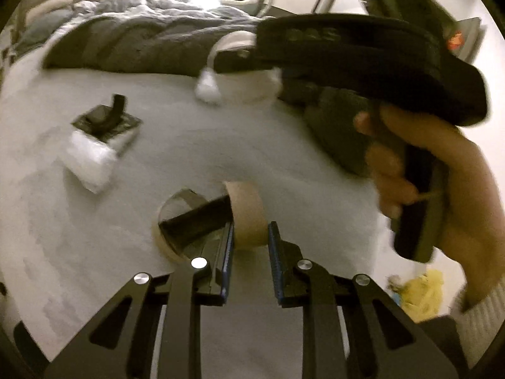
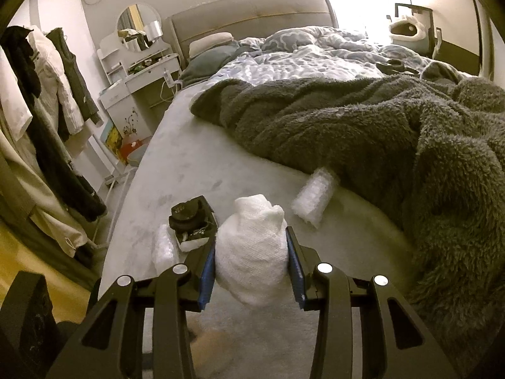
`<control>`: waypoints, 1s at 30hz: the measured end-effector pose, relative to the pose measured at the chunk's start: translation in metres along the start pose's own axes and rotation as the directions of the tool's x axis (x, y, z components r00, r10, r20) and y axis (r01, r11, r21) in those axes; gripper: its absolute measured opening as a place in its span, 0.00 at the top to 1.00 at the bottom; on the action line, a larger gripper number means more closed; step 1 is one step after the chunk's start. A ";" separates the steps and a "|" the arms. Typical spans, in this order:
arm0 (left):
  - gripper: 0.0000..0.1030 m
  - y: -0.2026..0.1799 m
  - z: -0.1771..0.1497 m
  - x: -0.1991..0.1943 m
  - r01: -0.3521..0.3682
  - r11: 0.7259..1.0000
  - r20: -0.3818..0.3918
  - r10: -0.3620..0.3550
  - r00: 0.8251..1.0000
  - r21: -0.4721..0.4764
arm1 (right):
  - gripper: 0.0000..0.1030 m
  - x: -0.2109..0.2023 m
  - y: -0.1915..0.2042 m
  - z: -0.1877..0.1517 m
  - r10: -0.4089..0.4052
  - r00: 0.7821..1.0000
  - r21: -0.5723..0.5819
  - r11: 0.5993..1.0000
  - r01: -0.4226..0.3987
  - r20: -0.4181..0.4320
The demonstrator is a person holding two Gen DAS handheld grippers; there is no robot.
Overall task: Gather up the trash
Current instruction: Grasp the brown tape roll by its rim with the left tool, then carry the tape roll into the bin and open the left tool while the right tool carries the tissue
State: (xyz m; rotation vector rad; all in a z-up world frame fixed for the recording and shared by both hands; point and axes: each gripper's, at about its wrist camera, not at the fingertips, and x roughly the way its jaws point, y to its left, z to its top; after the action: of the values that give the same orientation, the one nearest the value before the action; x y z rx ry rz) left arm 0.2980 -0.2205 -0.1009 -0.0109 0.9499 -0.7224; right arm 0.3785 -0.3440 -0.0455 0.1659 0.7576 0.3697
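The left gripper (image 1: 251,240) squeezes a brown tape roll (image 1: 247,213) on the bed (image 1: 94,252). The right gripper (image 2: 251,260) holds a white paper wad (image 2: 252,249). Farther off lie a bubble wrap roll (image 2: 312,200) and grey blanket (image 2: 394,132).

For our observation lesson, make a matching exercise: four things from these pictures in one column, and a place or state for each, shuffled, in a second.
Things:
1. cardboard tape ring
2. white tissue wad
3. bubble-wrap roll
4. grey fleece blanket

Places or states:
A. lying free on the sheet beside the blanket's edge
B. pinched in the left tool
C. bunched over the far part of the bed
D. clamped in the right tool

Pairs: 1-B, 2-D, 3-A, 4-C
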 end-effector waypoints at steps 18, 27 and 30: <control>0.79 0.005 -0.013 -0.014 0.184 0.980 -0.079 -0.190 0.979 -0.076 | 0.61 0.000 0.012 0.009 0.000 1.000 -0.010 1.000 0.000 0.013; 0.79 0.006 -0.022 -0.042 0.168 0.985 -0.048 -0.169 0.984 -0.030 | 0.61 0.003 0.034 0.017 0.006 1.000 -0.032 0.999 -0.005 0.023; 0.79 0.015 -0.025 -0.058 0.160 0.986 -0.018 -0.161 0.987 -0.035 | 0.61 0.004 0.045 0.020 0.013 0.999 -0.039 0.999 -0.012 0.033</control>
State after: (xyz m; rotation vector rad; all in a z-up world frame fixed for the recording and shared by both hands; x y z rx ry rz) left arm 0.2667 -0.1692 -0.0777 -0.1111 0.9884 -0.8566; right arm 0.3828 -0.3014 -0.0213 0.1400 0.7167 0.3922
